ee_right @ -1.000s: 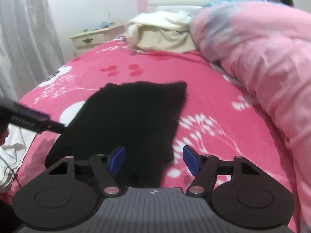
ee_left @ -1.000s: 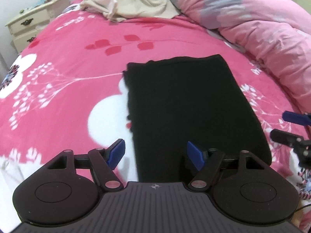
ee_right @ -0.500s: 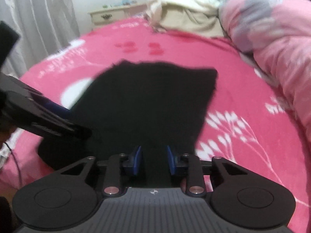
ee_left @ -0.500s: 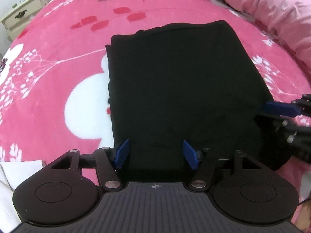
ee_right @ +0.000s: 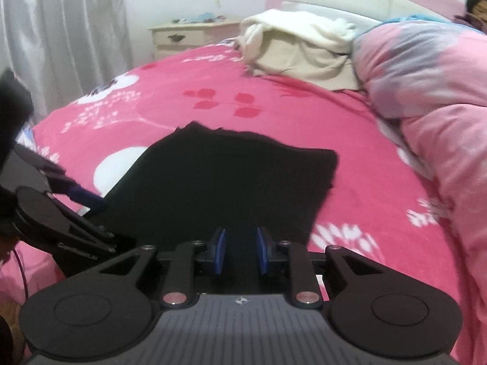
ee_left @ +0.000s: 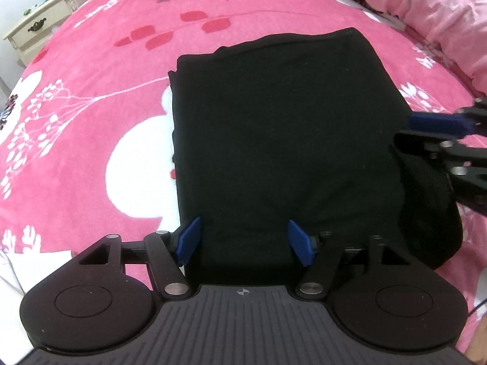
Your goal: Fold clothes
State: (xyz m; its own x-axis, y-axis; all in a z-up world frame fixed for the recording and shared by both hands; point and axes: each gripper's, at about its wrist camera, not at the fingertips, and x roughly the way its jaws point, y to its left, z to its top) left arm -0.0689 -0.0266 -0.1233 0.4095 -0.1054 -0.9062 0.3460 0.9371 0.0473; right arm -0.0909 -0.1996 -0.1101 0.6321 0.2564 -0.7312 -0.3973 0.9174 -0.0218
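A black garment (ee_left: 283, 137) lies folded into a flat rectangle on the pink flowered bedspread (ee_left: 91, 97). My left gripper (ee_left: 243, 240) stands open low over its near edge, a blue pad on each side of the cloth's near-left part. My right gripper (ee_right: 240, 251) has its jaws narrow on a bunch of the black cloth (ee_right: 228, 176) at the near-right corner, and they are opening slightly. In the left wrist view the right gripper (ee_left: 426, 133) bites that corner from the right, where the cloth bulges. In the right wrist view the left gripper (ee_right: 106, 219) shows at the left.
A cream blanket (ee_right: 298, 45) is heaped at the head of the bed. A puffy pink quilt (ee_right: 426, 91) runs along the right side. A cream nightstand (ee_right: 188, 35) and a grey curtain (ee_right: 61, 30) stand beyond the left side. White cloth (ee_left: 30, 261) lies near left. A person (ee_right: 474, 3) is at the far right.
Both grippers came down and in to the garment's near edge. The right gripper's jaws went from wide apart to narrow on the cloth. The left gripper's jaws stayed apart.
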